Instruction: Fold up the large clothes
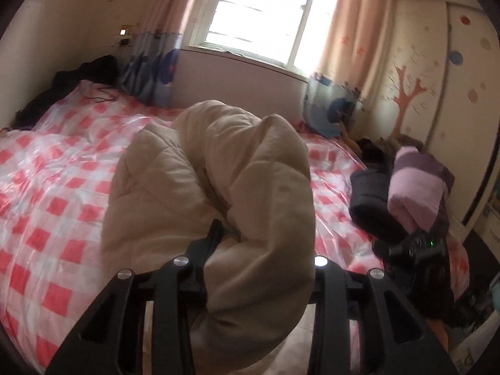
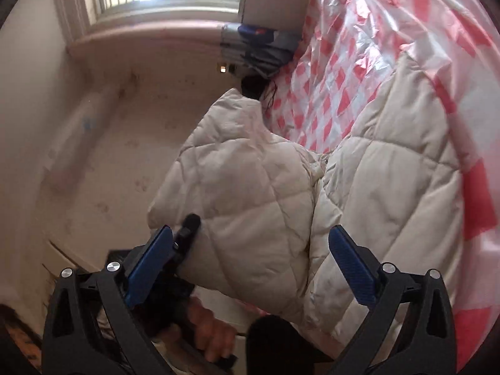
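Cream quilted coat (image 1: 218,187) bunched in left gripper (image 1: 250,243), lifted above checked bed cover (image 1: 56,187).
Left jaws clamp a thick fold; right gripper (image 2: 250,250) gapes empty, coat just ahead, apparently untouched. Folded dark and purple clothes (image 1: 403,187) lie right.

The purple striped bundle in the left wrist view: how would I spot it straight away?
Start at the bed with the red checked cover and go to its right edge near the wardrobe. The purple striped bundle sits there against a dark folded garment, the only lilac-banded item.
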Demonstrator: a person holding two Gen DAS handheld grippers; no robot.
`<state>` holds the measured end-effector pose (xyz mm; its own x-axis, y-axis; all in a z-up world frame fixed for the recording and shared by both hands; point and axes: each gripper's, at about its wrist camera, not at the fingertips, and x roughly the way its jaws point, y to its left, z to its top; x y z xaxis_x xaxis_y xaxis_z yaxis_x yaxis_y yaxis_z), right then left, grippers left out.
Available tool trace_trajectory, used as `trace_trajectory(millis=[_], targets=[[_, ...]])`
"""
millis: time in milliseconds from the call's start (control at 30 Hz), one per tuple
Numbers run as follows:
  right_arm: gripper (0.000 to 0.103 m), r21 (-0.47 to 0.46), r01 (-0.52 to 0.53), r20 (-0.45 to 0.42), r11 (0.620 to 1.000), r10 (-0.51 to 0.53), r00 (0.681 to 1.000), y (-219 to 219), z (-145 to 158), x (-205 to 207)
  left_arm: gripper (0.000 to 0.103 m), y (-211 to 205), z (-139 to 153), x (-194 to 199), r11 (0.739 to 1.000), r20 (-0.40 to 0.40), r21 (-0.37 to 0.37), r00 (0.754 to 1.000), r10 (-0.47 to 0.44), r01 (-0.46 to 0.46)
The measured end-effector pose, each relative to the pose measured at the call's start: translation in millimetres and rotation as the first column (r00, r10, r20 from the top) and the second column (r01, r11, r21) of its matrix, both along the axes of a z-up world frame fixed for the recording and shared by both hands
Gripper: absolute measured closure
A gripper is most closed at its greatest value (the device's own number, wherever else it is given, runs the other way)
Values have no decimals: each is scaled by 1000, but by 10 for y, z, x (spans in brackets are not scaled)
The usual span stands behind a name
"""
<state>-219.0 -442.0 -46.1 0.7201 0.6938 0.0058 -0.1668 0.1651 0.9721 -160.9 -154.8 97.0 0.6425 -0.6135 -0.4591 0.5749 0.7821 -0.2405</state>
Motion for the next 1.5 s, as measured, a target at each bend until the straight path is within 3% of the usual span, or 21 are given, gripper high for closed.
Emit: trace_trajectory(millis=[100,167,233,400,500,633,667,733,800,867,933,1000,1100,1200,1233,1300,1333,1400,1500], targets=[[6,72,48,-25,996,-46,999,-450,-148,-100,66,-569,-338,-136,983,-27,103,988,-151,153],[6,57,67,-57,996,-64,996,-608,-207,-151,66,-862,-642,-242,955,-66,191,974,-218,227],[6,25,78,-79,997,-76,994,-696,-228,-165,66,-986,-803,-396,930,-37,271,969,-246,247],[6,-232,10,-127,973,-40,991,-571,48,26,53,-961,-821,-547,901,-13,333,956,-292,279],[6,-441,-90,-158,893,22,987,-303,229,252,45,-946,-745,-704,879,-18,353,942,-336,321],[6,-705,-186,-304,685,-53,951,-31,187,431,36,-665,-493,-1002,866,-40,314,916,-398,390],[6,-730,-194,-319,656,-76,945,-34,158,424,36,-510,-397,-1053,865,-51,287,909,-414,411],[6,-745,-158,-321,649,-140,937,-126,162,323,36,-174,-190,-1067,886,-36,238,915,-401,398],[6,-790,-66,-263,610,-238,935,-202,282,130,28,185,25,-934,932,9,186,948,-319,312],[6,-816,56,-148,576,-301,942,-212,553,5,24,477,193,-610,976,45,144,984,-172,164],[6,-803,147,-37,578,-295,955,-143,839,66,24,608,230,-237,991,32,121,998,-57,53],[6,-793,147,9,591,-229,973,-15,1068,362,24,595,138,65,990,28,138,999,23,-27],[6,-801,33,-44,598,-114,993,175,1114,900,24,405,-97,383,986,-24,158,999,46,-42],[6,-829,-100,-210,550,-141,968,259,662,1233,24,196,-316,407,985,-77,173,997,-6,20],[6,-810,-109,-240,576,-157,958,204,434,1199,24,127,-381,385,982,-82,183,996,-33,48],[7,-731,-64,-249,679,-178,952,49,-39,988,24,-62,-512,264,970,-70,219,993,-91,104],[7,-705,-30,-234,708,-192,953,-14,-209,840,24,-137,-566,223,962,-42,247,993,-113,120],[7,-712,18,-214,702,-241,947,-39,-324,610,19,-295,-661,141,937,4,321,989,-145,136],[7,-733,-9,-252,680,-260,932,-14,-248,555,18,-424,-720,92,917,38,377,987,-157,131]])
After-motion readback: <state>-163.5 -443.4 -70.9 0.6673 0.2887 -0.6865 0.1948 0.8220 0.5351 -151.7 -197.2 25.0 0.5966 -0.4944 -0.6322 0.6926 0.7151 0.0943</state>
